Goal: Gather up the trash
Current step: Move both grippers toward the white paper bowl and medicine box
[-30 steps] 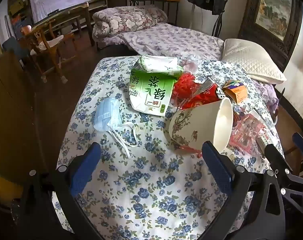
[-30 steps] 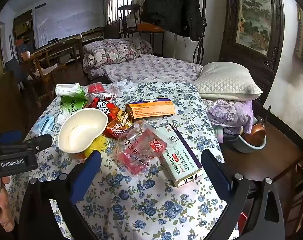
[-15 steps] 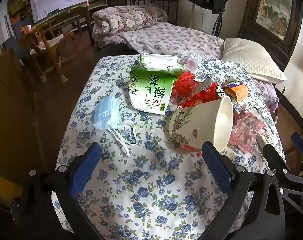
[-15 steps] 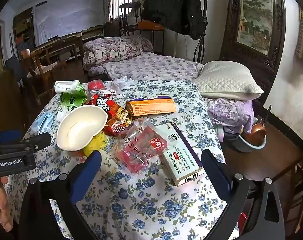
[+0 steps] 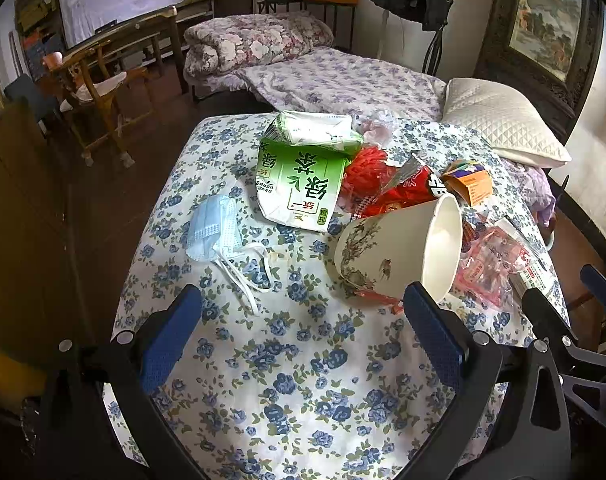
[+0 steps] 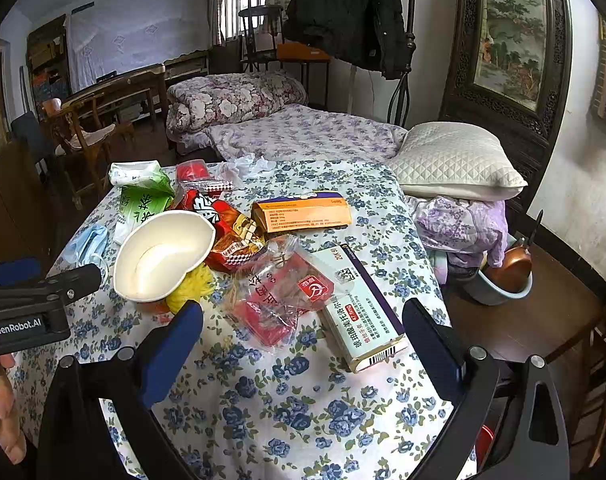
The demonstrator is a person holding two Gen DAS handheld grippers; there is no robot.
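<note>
Trash is spread over a table with a blue-flowered cloth (image 5: 287, 368) (image 6: 287, 404). A dented paper bowl (image 5: 399, 256) (image 6: 163, 256) lies on its side. Around it lie a green tea carton (image 5: 303, 184) (image 6: 143, 204), a blue face mask (image 5: 215, 228) (image 6: 85, 242), red snack wrappers (image 5: 399, 192) (image 6: 227, 228), a clear red-printed bag (image 5: 489, 264) (image 6: 283, 292), an orange box (image 6: 303, 212) (image 5: 469, 182) and a white medicine box (image 6: 363, 312). My left gripper (image 5: 303, 340) hovers open in front of the bowl and mask. My right gripper (image 6: 303, 344) hovers open before the bag and medicine box.
A bed with a floral quilt (image 5: 259, 38) and a white pillow (image 6: 455, 160) lies beyond the table. Wooden chairs (image 5: 99, 88) stand at the left. On the floor at the right, a basin holds a copper pan (image 6: 507, 268). A person's hand (image 6: 7, 420) holds the left gripper.
Both grippers have eased slightly forward over the table; the trash sits a touch lower in each view. Nothing has been taken hold of or moved.
</note>
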